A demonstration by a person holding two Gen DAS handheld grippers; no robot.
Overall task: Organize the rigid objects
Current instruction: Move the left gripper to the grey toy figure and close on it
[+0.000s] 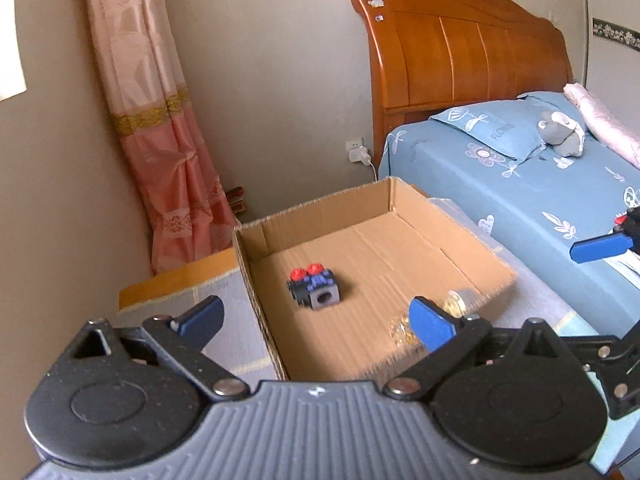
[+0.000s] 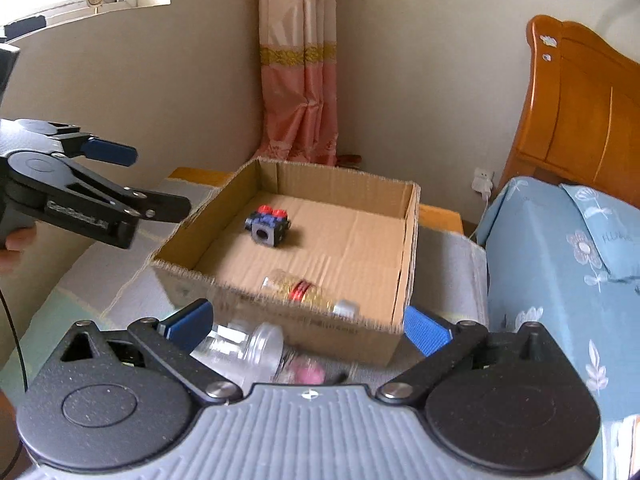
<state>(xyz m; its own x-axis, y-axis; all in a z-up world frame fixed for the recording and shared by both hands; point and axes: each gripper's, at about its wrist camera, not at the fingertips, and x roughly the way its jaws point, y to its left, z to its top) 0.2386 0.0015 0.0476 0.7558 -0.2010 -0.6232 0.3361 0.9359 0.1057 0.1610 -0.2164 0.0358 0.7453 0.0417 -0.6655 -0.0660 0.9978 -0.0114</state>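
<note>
An open cardboard box [image 1: 492, 280] [image 2: 280, 316] stands on a grey-covered table. Inside lie a black, blue and red toy block [image 1: 316, 288] [image 2: 268, 226] and a clear bottle with a gold and red band [image 2: 308, 290], also seen in the left wrist view [image 1: 448, 308], lying on its side. A clear plastic jar [image 2: 248, 346] lies outside, in front of the box. My left gripper [image 1: 316, 320] is open and empty above the box's near left corner. My right gripper [image 2: 308, 326] is open and empty above the jar.
A bed with a blue flowered sheet [image 1: 540, 184] and wooden headboard [image 1: 460, 48] stands to the right. A pink curtain [image 2: 300, 60] hangs behind the box. A wall socket with a charger [image 1: 358, 152] is by the bed. A pink object [image 2: 306, 372] lies next to the jar.
</note>
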